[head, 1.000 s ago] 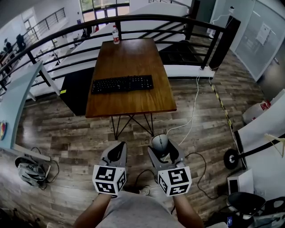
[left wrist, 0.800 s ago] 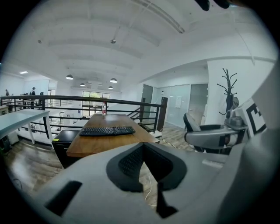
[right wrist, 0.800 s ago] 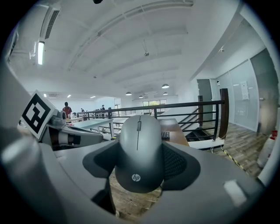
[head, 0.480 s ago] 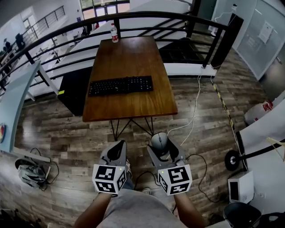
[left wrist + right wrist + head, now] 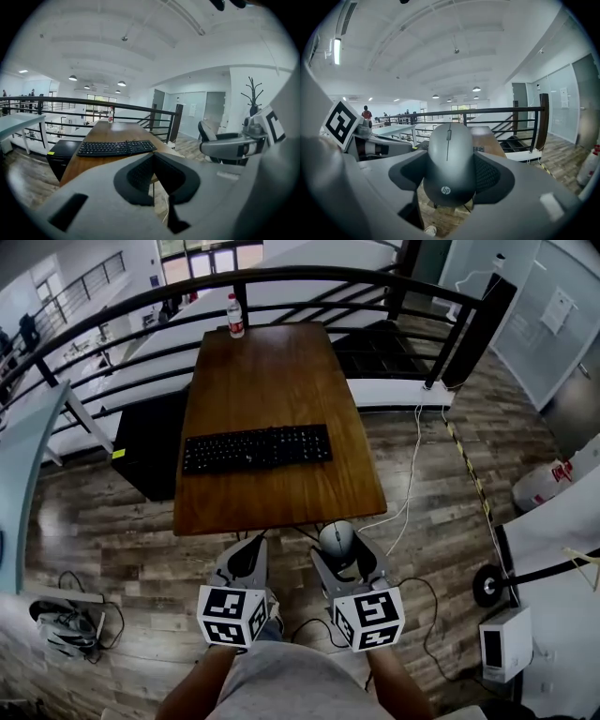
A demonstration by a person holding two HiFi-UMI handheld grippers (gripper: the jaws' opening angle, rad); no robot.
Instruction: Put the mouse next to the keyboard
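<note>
Clamping the mouse (image 5: 336, 539) from both sides is the right hand-held gripper (image 5: 342, 557). In the right gripper view its two dark pads hug the grey mouse (image 5: 449, 159) left and right, logo end toward the camera and scroll wheel pointing away. The left hand-held gripper (image 5: 246, 559) sits just beside it at 9 o'clock, jaws pressed together with nothing in between; the left gripper view shows the two black pads meeting at their tips (image 5: 154, 173). Each one has its marker cube at the back end, left (image 5: 232, 617) and right (image 5: 369, 620), close to the person's forearms.

So the mouse is up in the air, not on the desk (image 5: 281, 493). It hangs over the wooden floor (image 5: 122, 540), right at the desk's near edge in the head view. At 12 o'clock from the two tools, the black keyboard (image 5: 256, 447) lies across the desk, closer to the near edge than the far one and a bit toward the left side. The mouse is well apart from it, roughly 5 o'clock of the keyboard.

Way out on the far end of the desk, around 11 o'clock, a water bottle (image 5: 235, 315) stands upright. A black railing (image 5: 309, 277) curves behind the desk. A black box (image 5: 145, 442) stands on the floor at the desk's 9 o'clock side, and a white cable (image 5: 409, 465) snakes over the floor at 3 o'clock.
</note>
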